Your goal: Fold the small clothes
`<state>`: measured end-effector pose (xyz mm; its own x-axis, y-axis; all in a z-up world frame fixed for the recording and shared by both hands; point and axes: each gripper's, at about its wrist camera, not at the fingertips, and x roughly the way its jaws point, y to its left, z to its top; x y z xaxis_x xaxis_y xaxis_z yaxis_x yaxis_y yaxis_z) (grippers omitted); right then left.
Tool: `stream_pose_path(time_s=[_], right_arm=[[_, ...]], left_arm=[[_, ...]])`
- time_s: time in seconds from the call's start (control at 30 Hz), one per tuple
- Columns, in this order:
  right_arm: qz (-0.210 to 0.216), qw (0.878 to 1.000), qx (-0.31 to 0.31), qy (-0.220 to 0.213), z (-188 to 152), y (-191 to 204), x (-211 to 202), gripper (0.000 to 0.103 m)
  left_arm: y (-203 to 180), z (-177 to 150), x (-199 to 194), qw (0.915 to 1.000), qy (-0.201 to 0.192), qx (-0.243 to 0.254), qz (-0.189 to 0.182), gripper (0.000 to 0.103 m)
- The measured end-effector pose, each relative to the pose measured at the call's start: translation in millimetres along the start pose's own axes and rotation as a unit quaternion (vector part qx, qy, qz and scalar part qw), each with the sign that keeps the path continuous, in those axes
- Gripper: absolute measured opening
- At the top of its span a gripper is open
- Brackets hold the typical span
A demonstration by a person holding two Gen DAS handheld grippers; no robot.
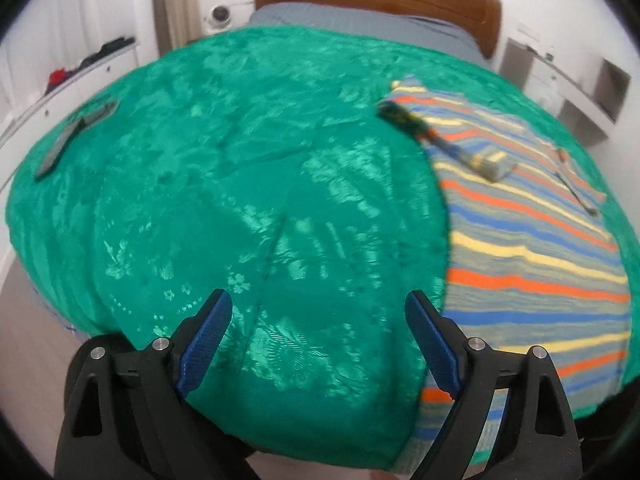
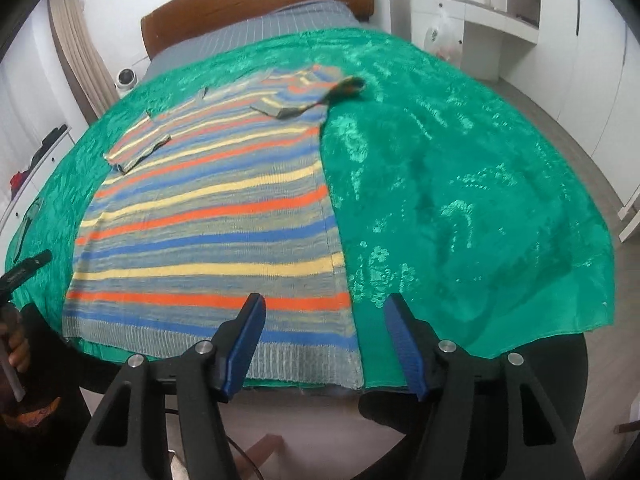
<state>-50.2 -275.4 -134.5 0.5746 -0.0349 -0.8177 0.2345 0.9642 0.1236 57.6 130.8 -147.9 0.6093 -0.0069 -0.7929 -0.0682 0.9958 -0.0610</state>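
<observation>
Right wrist view showed the striped sweater (image 2: 208, 216) flat on the green cover (image 2: 460, 184), probably sleeves folded in; right tool (image 2: 324, 312) and left tool (image 1: 318, 308) both gaped empty.

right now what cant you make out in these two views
- Striped sweater, left wrist view: its right part is cut off by the frame edge, and its hem corner is hidden behind the left gripper fingers.
- Dark flat object on the green bedspread, left wrist view: too blurred to identify.
- Items on the white shelf, right wrist view: too small.
</observation>
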Motion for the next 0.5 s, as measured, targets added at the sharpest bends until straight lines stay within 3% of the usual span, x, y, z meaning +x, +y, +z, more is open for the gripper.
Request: stream_pose_path(time_s=[0.2, 0.5], right_arm=[[-0.01, 0.999, 0.0, -0.034, -1.3, -2.7, -16.9, 0.068], [-0.016, 0.999, -0.029, -0.016, -4.5, 8.3, -9.6, 0.068]], left_arm=[[2.7, -1.5, 1.0, 1.0, 0.0, -0.009, 0.005, 0.09], [0.7, -1.8, 6.6, 0.9998, 0.009, -0.006, 0.015, 0.09]])
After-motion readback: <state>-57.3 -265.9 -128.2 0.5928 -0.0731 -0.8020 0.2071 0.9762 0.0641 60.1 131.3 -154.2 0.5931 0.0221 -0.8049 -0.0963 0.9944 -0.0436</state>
